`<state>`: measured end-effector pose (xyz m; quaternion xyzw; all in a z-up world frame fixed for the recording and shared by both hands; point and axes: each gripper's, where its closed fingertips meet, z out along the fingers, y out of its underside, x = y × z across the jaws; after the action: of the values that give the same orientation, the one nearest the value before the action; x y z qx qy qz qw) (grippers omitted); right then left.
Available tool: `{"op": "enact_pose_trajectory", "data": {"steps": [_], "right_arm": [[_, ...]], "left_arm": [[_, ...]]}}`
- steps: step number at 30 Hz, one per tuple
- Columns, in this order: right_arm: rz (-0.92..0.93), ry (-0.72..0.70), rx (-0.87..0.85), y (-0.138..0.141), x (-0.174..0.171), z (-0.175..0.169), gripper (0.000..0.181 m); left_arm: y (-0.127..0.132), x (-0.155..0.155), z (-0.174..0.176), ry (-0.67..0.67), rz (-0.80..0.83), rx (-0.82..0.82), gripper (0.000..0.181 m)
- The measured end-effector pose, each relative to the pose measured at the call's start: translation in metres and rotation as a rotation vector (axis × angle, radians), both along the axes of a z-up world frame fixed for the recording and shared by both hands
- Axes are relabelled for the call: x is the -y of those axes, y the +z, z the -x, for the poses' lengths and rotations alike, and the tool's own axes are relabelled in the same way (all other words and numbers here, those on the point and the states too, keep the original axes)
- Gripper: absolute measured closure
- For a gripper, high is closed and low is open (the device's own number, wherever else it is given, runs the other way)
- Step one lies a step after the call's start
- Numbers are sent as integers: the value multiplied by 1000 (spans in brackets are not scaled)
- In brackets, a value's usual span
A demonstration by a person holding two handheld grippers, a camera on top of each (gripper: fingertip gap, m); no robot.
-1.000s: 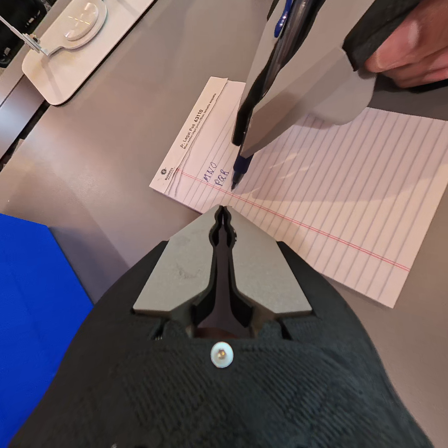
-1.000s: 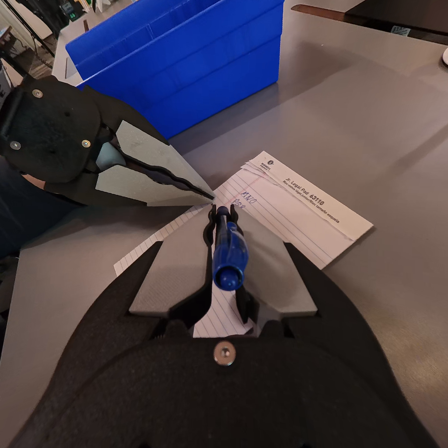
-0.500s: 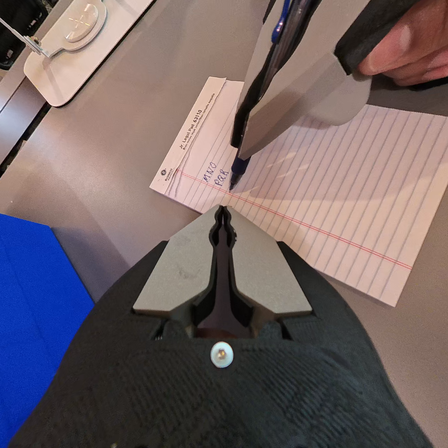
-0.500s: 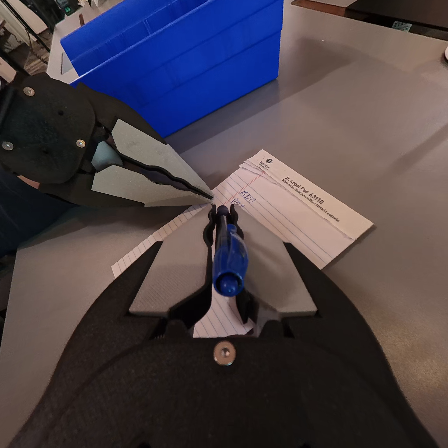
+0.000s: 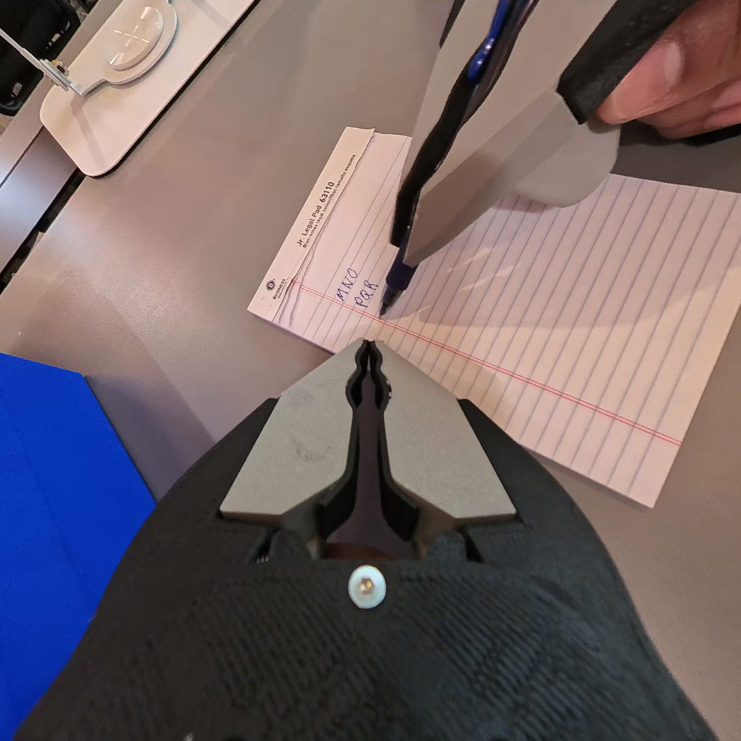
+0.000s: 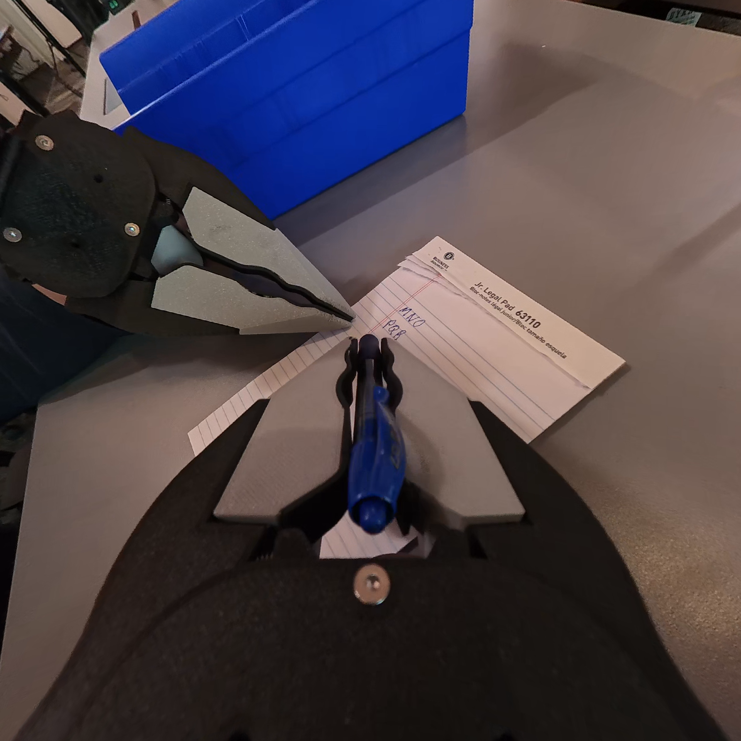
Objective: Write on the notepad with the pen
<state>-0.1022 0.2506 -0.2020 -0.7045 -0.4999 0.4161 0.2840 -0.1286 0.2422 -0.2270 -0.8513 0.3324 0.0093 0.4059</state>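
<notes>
A white lined notepad (image 5: 541, 353) lies on the grey table, also in the right wrist view (image 6: 473, 361). Two short rows of blue handwriting (image 5: 357, 290) sit near its top margin. My right gripper (image 6: 369, 345) is shut on a blue pen (image 6: 375, 453). In the left wrist view this gripper (image 5: 409, 256) holds the pen tip (image 5: 387, 304) down on the paper just below the handwriting. My left gripper (image 5: 371, 345) is shut and empty, its tips resting on the pad's near edge. It also shows in the right wrist view (image 6: 349, 316), close beside the pen tip.
A blue plastic bin (image 6: 288, 96) stands behind the pad, its corner at lower left in the left wrist view (image 5: 52, 473). A white flat stand (image 5: 116, 84) lies at the table's far left. A person's hand (image 5: 681, 80) holds the right gripper. My hands' fingertips stand some 4 cm from each other.
The pen tip has shifted slightly toward the red margin line, below the second row of writing. The left gripper has stayed on the pad's edge.
</notes>
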Motion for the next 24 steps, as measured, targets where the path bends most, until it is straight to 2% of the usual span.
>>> {"op": "enact_pose_trajectory", "data": {"steps": [3, 8, 10, 15, 24], "right_arm": [[8, 2, -13, 2, 0, 0, 173], [85, 16, -130, 21, 2, -2, 173], [102, 23, -169, 31, 1, -6, 173], [169, 97, -267, 58, 6, -22, 173], [179, 244, -216, 59, 32, -29, 173]], "left_arm": [[0, 0, 0, -2, -2, -7, 181], [3, -1, 2, 3, -2, 13, 181], [7, 2, -3, -22, 8, 64, 168], [19, 11, -22, -107, 43, 222, 152], [48, 25, -49, -241, 13, 412, 148]]}}
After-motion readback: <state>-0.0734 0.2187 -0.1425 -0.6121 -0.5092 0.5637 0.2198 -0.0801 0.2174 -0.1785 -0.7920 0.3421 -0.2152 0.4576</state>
